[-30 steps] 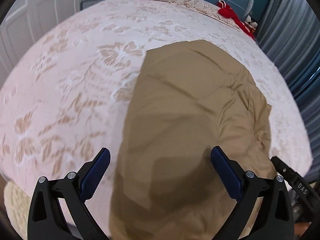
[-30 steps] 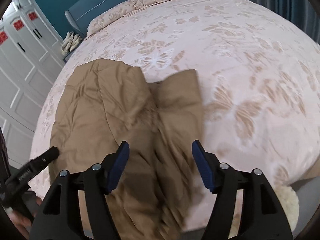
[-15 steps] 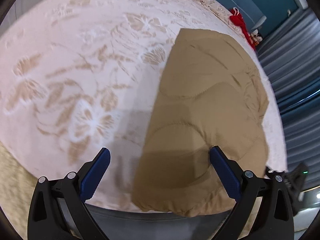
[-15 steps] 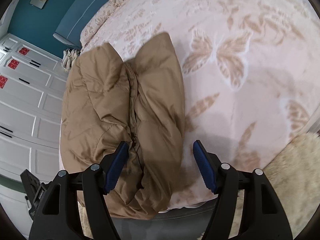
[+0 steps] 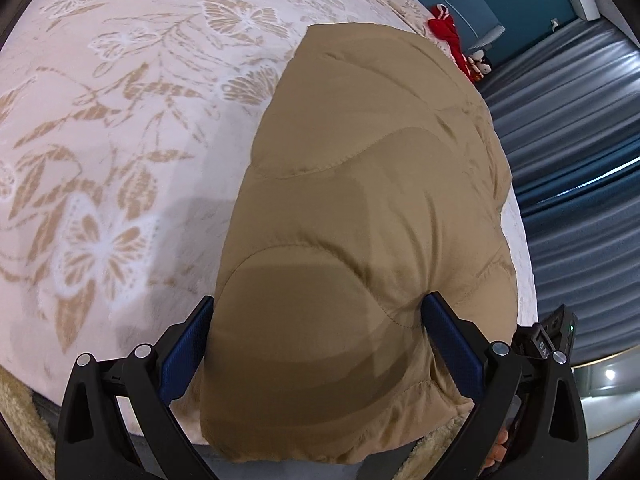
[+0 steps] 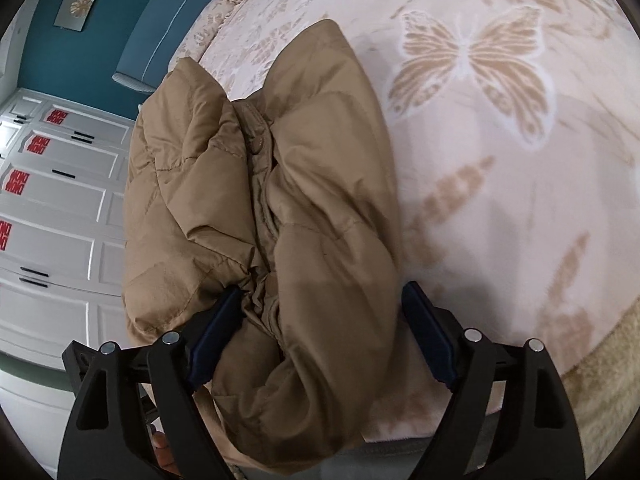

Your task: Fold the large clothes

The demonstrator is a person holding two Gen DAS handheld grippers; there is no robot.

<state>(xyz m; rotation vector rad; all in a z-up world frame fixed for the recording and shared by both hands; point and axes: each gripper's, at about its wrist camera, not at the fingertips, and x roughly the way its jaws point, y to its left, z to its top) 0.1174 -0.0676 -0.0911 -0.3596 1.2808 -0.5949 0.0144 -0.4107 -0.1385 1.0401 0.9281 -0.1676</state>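
Folded tan padded jacket at near edge of bed.
Left gripper and right gripper straddle its hem; left set wide, right jaws opening; pad contact seemingly light.

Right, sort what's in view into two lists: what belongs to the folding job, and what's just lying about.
Part of the job:
- tan padded jacket, hanging over the bed's near edge
- left gripper, open, straddling the jacket's near end
- right gripper, jaws opening, jacket between them
- bed cover, the folding surface

Just lying about:
- red item at the far end of the bed
- white wardrobe
- grey curtain
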